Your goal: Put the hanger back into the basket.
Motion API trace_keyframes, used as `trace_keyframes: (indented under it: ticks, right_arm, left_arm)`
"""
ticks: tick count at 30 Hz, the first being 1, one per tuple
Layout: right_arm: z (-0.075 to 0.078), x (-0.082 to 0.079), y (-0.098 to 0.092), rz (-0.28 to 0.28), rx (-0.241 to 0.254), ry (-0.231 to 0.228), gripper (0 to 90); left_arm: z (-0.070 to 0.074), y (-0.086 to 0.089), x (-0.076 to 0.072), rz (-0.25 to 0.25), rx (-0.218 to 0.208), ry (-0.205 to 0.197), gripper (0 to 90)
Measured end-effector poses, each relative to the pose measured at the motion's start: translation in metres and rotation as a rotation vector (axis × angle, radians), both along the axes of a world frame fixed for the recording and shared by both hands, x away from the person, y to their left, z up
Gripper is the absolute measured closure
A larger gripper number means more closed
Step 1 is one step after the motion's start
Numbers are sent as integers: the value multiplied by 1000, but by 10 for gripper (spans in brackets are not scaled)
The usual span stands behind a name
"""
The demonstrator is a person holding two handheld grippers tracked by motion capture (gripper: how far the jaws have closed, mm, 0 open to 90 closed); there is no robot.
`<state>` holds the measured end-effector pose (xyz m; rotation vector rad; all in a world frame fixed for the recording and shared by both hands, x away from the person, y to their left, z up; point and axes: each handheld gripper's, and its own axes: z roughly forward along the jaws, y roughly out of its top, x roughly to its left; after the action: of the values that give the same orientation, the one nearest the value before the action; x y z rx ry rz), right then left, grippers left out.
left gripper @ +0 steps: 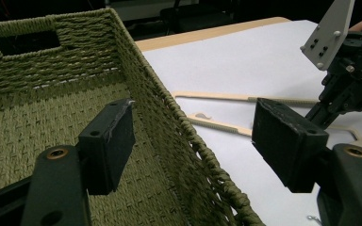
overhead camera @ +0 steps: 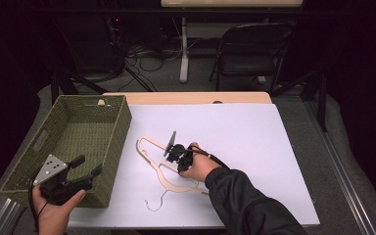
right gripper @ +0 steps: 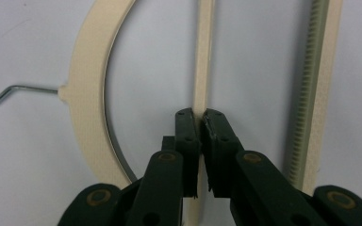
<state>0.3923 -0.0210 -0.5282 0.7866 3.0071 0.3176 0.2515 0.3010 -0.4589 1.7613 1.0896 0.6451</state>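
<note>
A pale wooden hanger (overhead camera: 181, 186) lies flat on the white sheet (overhead camera: 245, 132), its wire hook (overhead camera: 154, 203) pointing toward the near edge. My right gripper (overhead camera: 174, 157) reaches down onto it. In the right gripper view, the gripper (right gripper: 201, 115) is shut on the hanger's thin straight bar (right gripper: 203, 56), between the curved shoulder (right gripper: 82, 94) and the ribbed bar (right gripper: 311, 94). My left gripper (overhead camera: 89, 165) hovers open at the near right corner of the green woven basket (overhead camera: 78, 129). Its jaws straddle the basket's right wall (left gripper: 179, 117) without touching it.
The basket fills the table's left side and has a handle slot (left gripper: 26, 41) in its far wall. A bare wooden strip (overhead camera: 186, 98) runs along the far table edge. Behind the table stand a folding chair (overhead camera: 249, 49) and floor cables.
</note>
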Motion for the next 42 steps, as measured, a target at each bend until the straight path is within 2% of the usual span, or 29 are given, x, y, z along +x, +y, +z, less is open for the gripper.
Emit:
trace_keyframes:
  ticks: [8, 18, 21, 23, 27, 28, 30, 32, 34, 35, 36, 38, 39, 42]
  right_arm:
    - [4, 0, -5, 19, -10, 22, 855]
    - [8, -1, -14, 37, 10, 34, 856]
    - [10, -3, -18, 50, 1, 32, 856]
    - [12, -6, -22, 50, 24, 37, 856]
    - [16, -9, -28, 59, 32, 43, 856]
    - [20, -12, -32, 63, 38, 44, 856]
    - [21, -13, -33, 74, 40, 33, 856]
    - [25, -15, -36, 77, 53, 36, 856]
    - [29, -18, -39, 89, 58, 38, 856]
    - [32, -20, -42, 95, 81, 54, 855]
    - [33, -21, -42, 86, 86, 62, 856]
    - [35, -22, -44, 90, 87, 59, 855]
    - [37, -24, -45, 89, 76, 55, 856]
    - [41, -26, -49, 95, 86, 53, 856]
  left_arm:
    - [1, -7, -2, -14, 19, -11, 307]
    - [2, -19, -3, -54, 25, -16, 308]
    - [2, -24, -3, -71, 26, -14, 310]
    - [1, -30, -3, -94, 31, -13, 312]
    - [0, -38, -4, -118, 27, -12, 313]
    - [-3, -46, -3, -142, 29, -6, 314]
    - [-5, -51, -2, -154, 31, -4, 313]
    - [-10, -61, 0, -187, 50, 8, 313]
    - [-19, -72, 3, -214, 60, 21, 313]
    - [-23, -77, 4, -231, 70, 31, 313]
    - [-32, -88, 8, -257, 89, 38, 313]
    - [-36, -93, 9, -270, 98, 45, 313]
    - [-39, -99, 11, -285, 107, 46, 313]
    - [-49, -113, 14, -308, 139, 35, 313]
